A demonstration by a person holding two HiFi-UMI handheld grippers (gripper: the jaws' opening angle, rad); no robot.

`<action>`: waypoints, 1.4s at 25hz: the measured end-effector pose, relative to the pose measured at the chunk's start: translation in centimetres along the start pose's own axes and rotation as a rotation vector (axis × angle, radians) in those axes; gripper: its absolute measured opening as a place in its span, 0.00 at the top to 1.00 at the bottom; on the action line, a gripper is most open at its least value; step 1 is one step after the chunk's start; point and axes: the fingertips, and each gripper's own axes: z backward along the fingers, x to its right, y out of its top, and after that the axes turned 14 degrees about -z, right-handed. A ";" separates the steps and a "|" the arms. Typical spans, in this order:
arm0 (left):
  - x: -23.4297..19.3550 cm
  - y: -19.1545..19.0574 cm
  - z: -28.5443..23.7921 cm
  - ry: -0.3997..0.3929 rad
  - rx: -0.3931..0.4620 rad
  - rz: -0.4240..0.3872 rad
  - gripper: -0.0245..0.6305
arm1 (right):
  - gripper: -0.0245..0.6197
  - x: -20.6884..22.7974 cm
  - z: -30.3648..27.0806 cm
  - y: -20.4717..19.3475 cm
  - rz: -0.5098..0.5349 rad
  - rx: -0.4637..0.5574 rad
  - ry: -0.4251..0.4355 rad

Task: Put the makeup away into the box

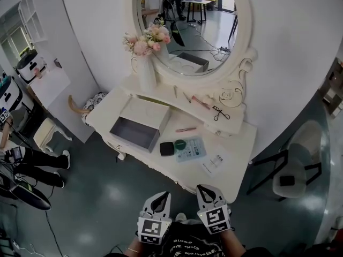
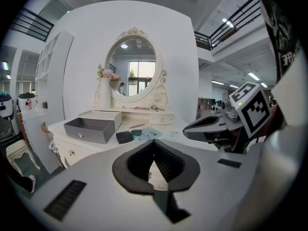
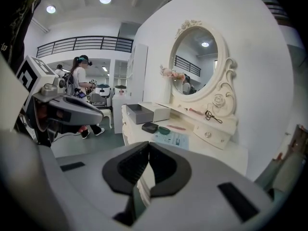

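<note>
A grey open box (image 1: 135, 131) stands on the left of the white dressing table (image 1: 236, 162), its lid behind it. Right of the box lie a black compact (image 1: 167, 148), a green round compact (image 1: 180, 144), a pale printed packet (image 1: 193, 150) and a pink pencil (image 1: 186, 129). On the raised shelf under the mirror rest an eyelash curler (image 1: 221, 113) and pink sticks (image 1: 201, 101). My left gripper (image 1: 162, 196) and right gripper (image 1: 204, 189) hang side by side in front of the table, short of its edge. Both are shut and empty. The box (image 2: 94, 128) also shows in the left gripper view.
A white vase of pink flowers (image 1: 146, 71) stands by the oval mirror (image 1: 193, 25). A white card (image 1: 213, 163) lies near the table's front corner. A chair (image 1: 292, 173) sits at the right, a stool (image 1: 48, 135) and a person's legs (image 1: 40, 165) at the left.
</note>
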 end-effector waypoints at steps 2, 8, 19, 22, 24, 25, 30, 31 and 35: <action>-0.1 -0.2 -0.1 0.001 -0.006 0.009 0.94 | 0.95 0.1 -0.2 0.1 0.000 -0.007 -0.007; -0.4 -0.7 -1.1 -0.012 -0.005 0.021 0.94 | 0.95 0.6 -1.1 0.1 -0.009 -0.026 -0.033; -5.5 -1.2 -4.5 -0.104 -0.025 0.003 0.94 | 0.94 2.7 -4.9 0.9 -0.071 -0.049 -0.167; -7.2 -1.1 -5.9 -0.147 -0.033 -0.007 0.94 | 0.91 3.7 -5.9 1.1 -0.095 -0.067 -0.218; -8.4 -0.9 -6.7 -0.165 -0.031 -0.017 0.94 | 0.80 4.2 -6.7 1.2 -0.111 -0.081 -0.240; -9.0 -0.8 -7.1 -0.168 -0.028 -0.022 0.94 | 0.80 4.4 -7.1 1.4 -0.108 -0.087 -0.249; -12.4 -0.6 -8.8 -0.171 -0.022 -0.033 0.94 | 0.78 5.1 -9.2 1.7 -0.118 -0.106 -0.285; -13.1 -0.6 -9.0 -0.171 -0.023 -0.033 0.94 | 0.76 5.2 -9.6 1.6 -0.127 -0.116 -0.295; -15.2 -0.8 -10.1 -0.176 -0.028 -0.042 0.94 | 0.73 6.7 -10.2 1.2 -0.147 -0.151 -0.372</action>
